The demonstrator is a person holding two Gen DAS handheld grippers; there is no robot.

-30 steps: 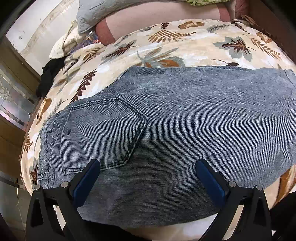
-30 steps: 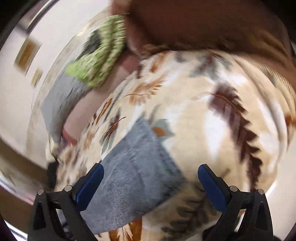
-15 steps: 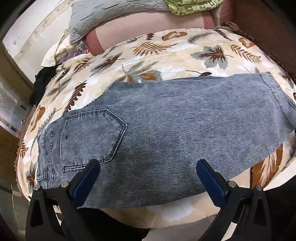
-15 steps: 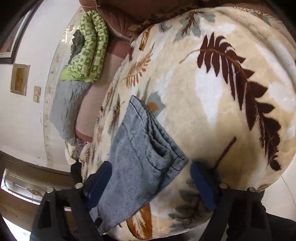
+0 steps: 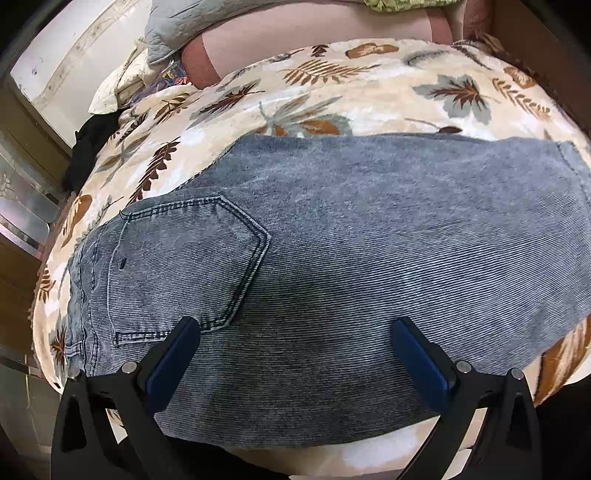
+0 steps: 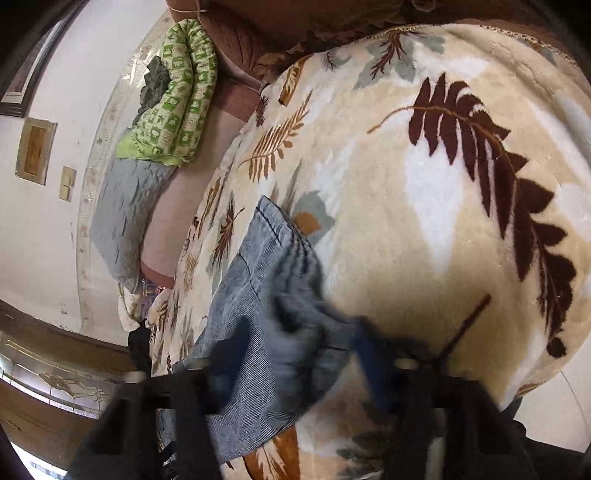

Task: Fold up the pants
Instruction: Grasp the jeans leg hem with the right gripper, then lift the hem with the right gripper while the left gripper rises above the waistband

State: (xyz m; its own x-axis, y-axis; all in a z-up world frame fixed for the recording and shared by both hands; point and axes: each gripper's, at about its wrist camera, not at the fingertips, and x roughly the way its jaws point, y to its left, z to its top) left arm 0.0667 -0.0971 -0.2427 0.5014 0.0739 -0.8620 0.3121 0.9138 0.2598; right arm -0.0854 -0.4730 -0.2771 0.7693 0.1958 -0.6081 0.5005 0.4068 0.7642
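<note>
No readable text, label, brand, number or sign showed anywhere in either view.

A cream fleece blanket printed with brown and grey leaves [image 5: 369,96] spreads ahead of the fingers. Beyond it lie a grey quilted pillow [image 5: 192,18], a green patterned quilt [image 6: 177,103] and a black cloth [image 5: 90,142].

Faded blue-grey pants [image 5: 369,266] on a cream blanket [image 5: 332,96] patterned with brown leaves.

Both grippers, left gripper [image 5: 295,354] and right gripper [image 6: 299,354], have black angular frames, blue finger pads [image 5: 173,365] and silver screws [image 5: 462,366]
</note>
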